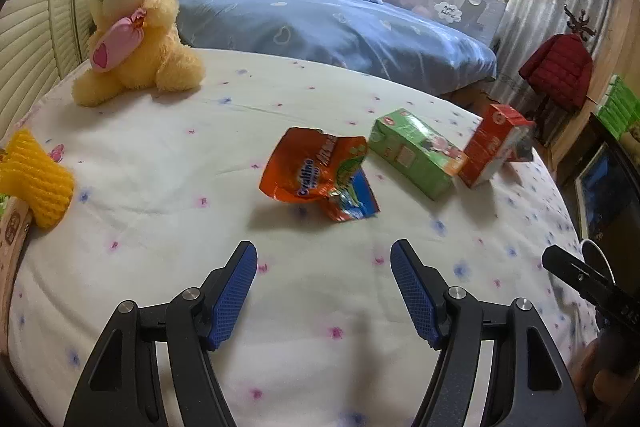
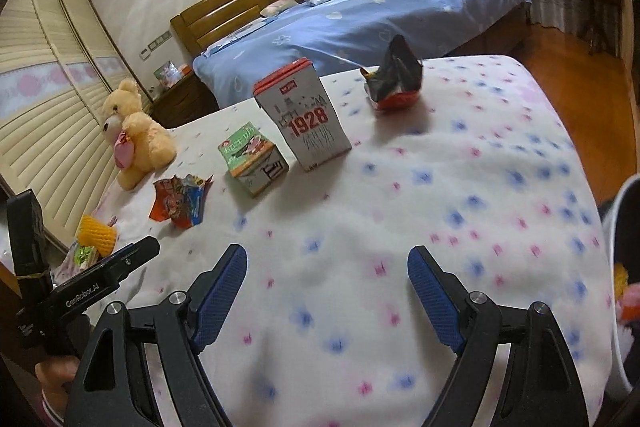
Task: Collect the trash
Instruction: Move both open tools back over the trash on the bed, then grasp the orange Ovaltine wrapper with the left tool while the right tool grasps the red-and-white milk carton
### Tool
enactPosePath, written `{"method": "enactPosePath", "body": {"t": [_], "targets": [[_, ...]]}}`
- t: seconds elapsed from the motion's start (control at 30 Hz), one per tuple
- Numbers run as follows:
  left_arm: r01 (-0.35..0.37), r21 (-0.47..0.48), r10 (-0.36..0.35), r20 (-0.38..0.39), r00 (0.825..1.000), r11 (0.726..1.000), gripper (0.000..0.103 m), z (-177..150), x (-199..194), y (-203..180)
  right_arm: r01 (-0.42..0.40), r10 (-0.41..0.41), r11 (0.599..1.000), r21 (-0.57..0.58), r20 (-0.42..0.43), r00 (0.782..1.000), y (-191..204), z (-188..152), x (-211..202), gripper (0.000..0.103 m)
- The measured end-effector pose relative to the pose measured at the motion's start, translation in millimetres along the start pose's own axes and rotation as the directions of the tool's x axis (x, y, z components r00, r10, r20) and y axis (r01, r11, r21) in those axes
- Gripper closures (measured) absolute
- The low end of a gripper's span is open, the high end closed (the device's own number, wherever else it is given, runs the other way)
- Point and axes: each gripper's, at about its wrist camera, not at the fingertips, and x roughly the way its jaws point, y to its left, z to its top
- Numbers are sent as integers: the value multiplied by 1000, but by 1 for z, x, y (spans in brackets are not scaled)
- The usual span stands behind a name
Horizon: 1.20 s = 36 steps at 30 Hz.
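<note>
A bed spread with a white sheet dotted in pink and blue flowers fills both views, and every piece of trash is seen lying on it. Behind it, a second bed with a blue cover and a wooden headboard is seen.

A yellow teddy bear is seated at the far left part of the white sheet, with a pink heart-marked cushion held against its chest.

A red and white carton, printed with large red digits, is seen upright in the right wrist view; in the left wrist view it appears tilted, touching the end of a green carton that lies on its side. Just beside the green carton, nearer the left tongs, a crumpled orange snack wrapper is found. A dark crumpled wrapper with a red underside is set well apart from these, near the far edge of the sheet. A yellow foam net is seen at the left edge of the bed.

The left tongs are held wide apart above the sheet, with nothing between the blue pads, and the orange wrapper lies just ahead of them. The right tongs are spread still wider over bare sheet, and nothing is gripped.
</note>
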Motion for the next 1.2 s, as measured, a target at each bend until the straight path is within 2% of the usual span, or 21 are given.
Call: {"method": "enactPosePath", "body": {"t": [0.47, 0.73, 0.93, 1.1, 1.2], "targets": [[2, -17, -2, -18, 1000, 1000, 34, 30, 47, 2, -1, 0, 998, -65, -12, 1000, 6, 37, 45, 20], [1, -28, -1, -9, 1000, 1000, 34, 38, 62, 4, -1, 0, 992, -123, -7, 1000, 10, 53, 61, 31], [6, -25, -6, -3, 1000, 1000, 36, 43, 70, 3, -9, 7, 990, -144, -14, 1000, 12, 62, 72, 33], [16, -19, -16, 1, 1000, 1000, 42, 44, 72, 2, -6, 4, 989, -149, -12, 1000, 13, 71, 79, 33], [18, -10, -18, 14, 1000, 1000, 50, 44, 70, 0, -4, 3, 989, -149, -9, 1000, 13, 73, 82, 43]]}}
